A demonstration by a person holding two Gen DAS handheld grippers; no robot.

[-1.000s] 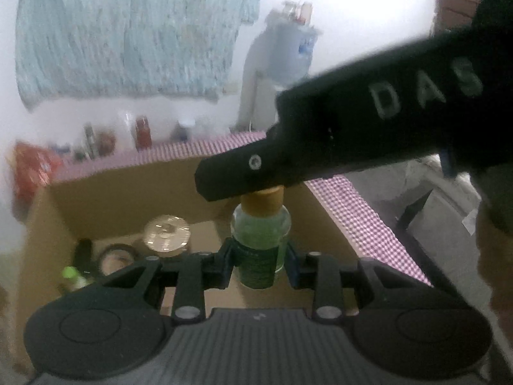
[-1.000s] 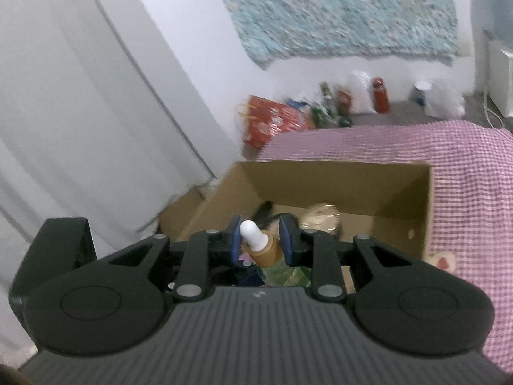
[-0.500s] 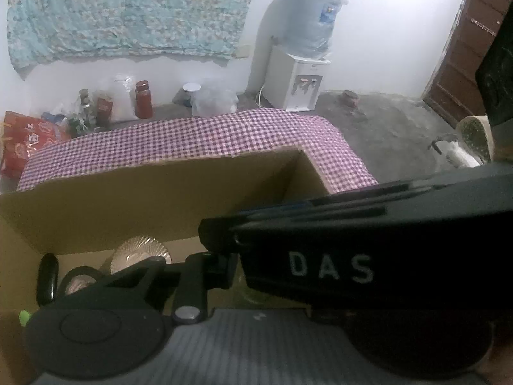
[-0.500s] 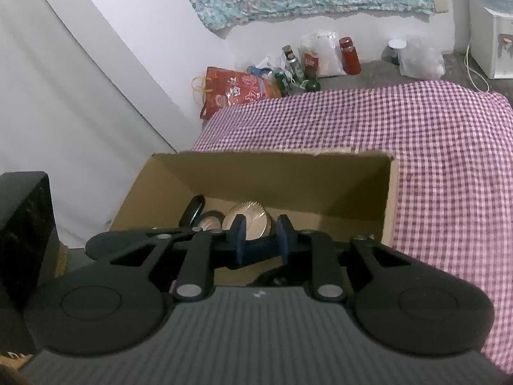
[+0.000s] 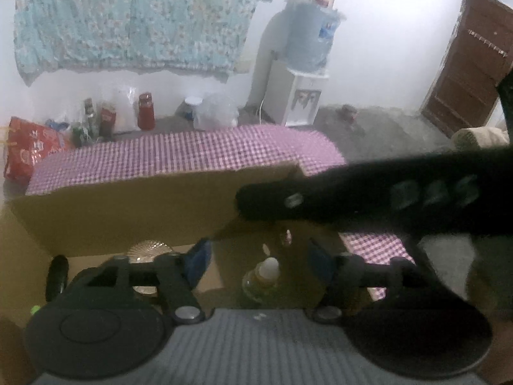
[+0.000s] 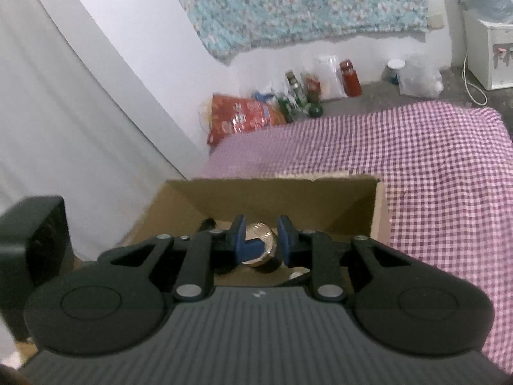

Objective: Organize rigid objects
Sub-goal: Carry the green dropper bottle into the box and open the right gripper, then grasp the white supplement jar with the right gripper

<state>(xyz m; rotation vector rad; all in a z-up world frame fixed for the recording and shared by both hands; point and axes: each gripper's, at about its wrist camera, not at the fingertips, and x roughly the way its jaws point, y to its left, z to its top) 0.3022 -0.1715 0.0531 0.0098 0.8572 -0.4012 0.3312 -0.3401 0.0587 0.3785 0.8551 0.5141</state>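
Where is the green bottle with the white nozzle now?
In the left wrist view, the green bottle stands upright inside the cardboard box, between the opening left gripper fingers, untouched.

I'm looking into a lived-in home room: a bed under a purple checked cover [image 6: 433, 166], a floral cloth [image 5: 134, 19] hung on the white wall, a water dispenser [image 5: 304, 96], groceries [image 6: 247, 117] lining the bare floor, and a wooden door [image 5: 468, 64].

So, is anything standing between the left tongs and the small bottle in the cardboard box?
Nothing visible does. The bottle stands inside the cardboard box, directly between the fingers of the left tongs, whose jaws are opening and not pressing on it.
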